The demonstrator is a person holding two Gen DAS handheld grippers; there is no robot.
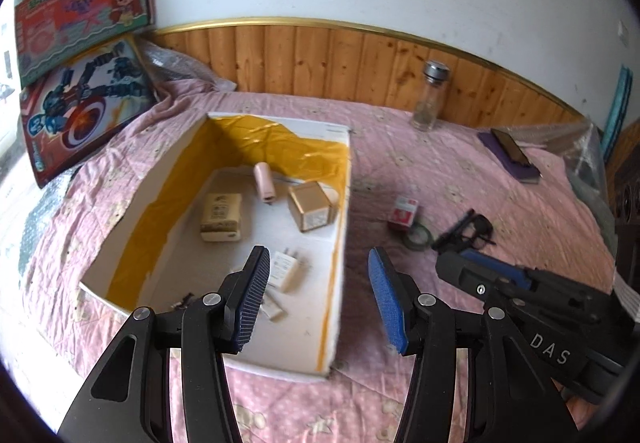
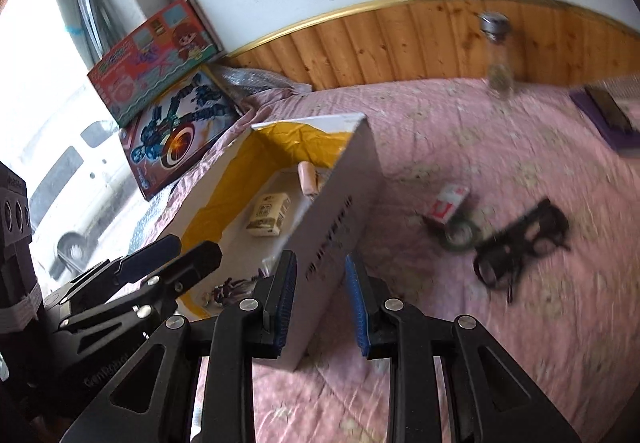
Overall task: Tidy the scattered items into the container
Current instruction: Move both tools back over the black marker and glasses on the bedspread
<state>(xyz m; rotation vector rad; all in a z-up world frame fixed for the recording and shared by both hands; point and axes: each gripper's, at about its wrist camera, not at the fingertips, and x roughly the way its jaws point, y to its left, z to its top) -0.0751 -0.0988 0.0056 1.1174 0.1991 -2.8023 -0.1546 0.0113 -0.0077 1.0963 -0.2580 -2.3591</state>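
On the pink bedspread the white cardboard box with its yellow-taped inner walls already holds several small packages and a charger plug, while a red-and-white carton, a green tape roll and a black toy pistol lie just beside it to the right. Both tools are empty: the left gripper gapes wide over the box's near corner, and the right gripper, its jaws partly apart, clamps nothing. This looks like a between-picks moment, and the next move calls for swinging the right gripper over to those leftovers, probably the carton first.
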